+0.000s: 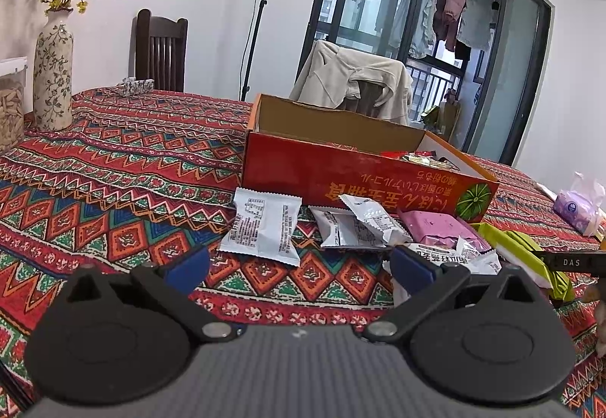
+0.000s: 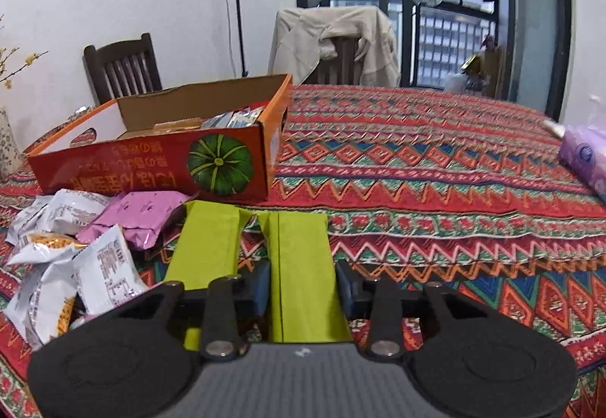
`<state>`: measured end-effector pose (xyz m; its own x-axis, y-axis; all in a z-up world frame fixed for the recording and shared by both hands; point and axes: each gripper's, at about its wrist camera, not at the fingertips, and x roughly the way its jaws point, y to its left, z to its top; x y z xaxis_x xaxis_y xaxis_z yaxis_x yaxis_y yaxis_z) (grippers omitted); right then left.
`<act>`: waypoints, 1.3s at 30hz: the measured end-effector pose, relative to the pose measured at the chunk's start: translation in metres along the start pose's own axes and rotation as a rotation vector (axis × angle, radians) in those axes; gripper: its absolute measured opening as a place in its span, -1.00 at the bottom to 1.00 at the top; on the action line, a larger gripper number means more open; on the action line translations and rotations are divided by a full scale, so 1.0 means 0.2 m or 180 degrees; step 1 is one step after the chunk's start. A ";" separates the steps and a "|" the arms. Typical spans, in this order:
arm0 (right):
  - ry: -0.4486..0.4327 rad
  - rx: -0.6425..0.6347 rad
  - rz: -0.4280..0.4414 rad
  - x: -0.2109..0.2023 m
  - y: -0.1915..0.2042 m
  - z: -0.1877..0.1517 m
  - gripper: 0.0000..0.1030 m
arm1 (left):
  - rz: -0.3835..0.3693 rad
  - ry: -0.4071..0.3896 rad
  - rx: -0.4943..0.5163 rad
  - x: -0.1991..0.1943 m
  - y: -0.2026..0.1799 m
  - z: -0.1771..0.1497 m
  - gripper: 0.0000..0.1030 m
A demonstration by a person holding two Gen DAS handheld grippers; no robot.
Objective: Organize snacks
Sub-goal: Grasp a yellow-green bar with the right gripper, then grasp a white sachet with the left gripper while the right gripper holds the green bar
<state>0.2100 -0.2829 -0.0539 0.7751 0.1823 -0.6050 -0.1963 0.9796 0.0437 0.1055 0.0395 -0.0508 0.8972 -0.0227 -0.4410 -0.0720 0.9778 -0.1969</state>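
Here the right gripper [image 2: 305,289] has its blue pads against both sides of a lime-green packet [image 2: 303,259], clasping it; the packet's near end is hidden behind the gripper body. A second green packet [image 2: 206,247] lies just left of it, its near end likewise covered. In the left wrist view the left gripper [image 1: 299,264] stands wide apart over the cloth [image 1: 113,191] with nothing between its pads. Just beyond it lie crinkled silver-white foil packets [image 1: 261,228], their small print unreadable, and a glossy pink packet [image 1: 435,225]. Behind them stands the orange cardboard box [image 1: 341,172], open-topped, a green pumpkin printed on its front; only the tops of the wrappers inside show. At the right edge a purple tissue pack [image 1: 575,208] is partly cut off. The woven cloth bears zigzags and diamonds.
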 end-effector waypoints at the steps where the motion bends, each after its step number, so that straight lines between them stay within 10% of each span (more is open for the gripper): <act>1: -0.0047 -0.0025 -0.0052 -0.01 0.01 -0.01 -0.35 | 0.0003 0.0002 0.0001 0.00 0.00 0.00 1.00; 12: -0.0717 -0.0058 -0.0273 -0.18 0.03 -0.03 -0.35 | 0.0077 -0.0001 0.0020 0.00 -0.01 0.00 1.00; 39: -0.0833 0.0127 -0.0199 -0.21 -0.04 -0.03 -0.35 | 0.0644 0.0628 0.0193 0.29 0.07 0.26 1.00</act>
<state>0.1747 -0.2984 -0.0342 0.9149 0.1321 -0.3815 -0.1234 0.9912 0.0473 0.1794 0.0620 -0.0342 0.7649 0.1397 -0.6289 -0.2093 0.9771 -0.0376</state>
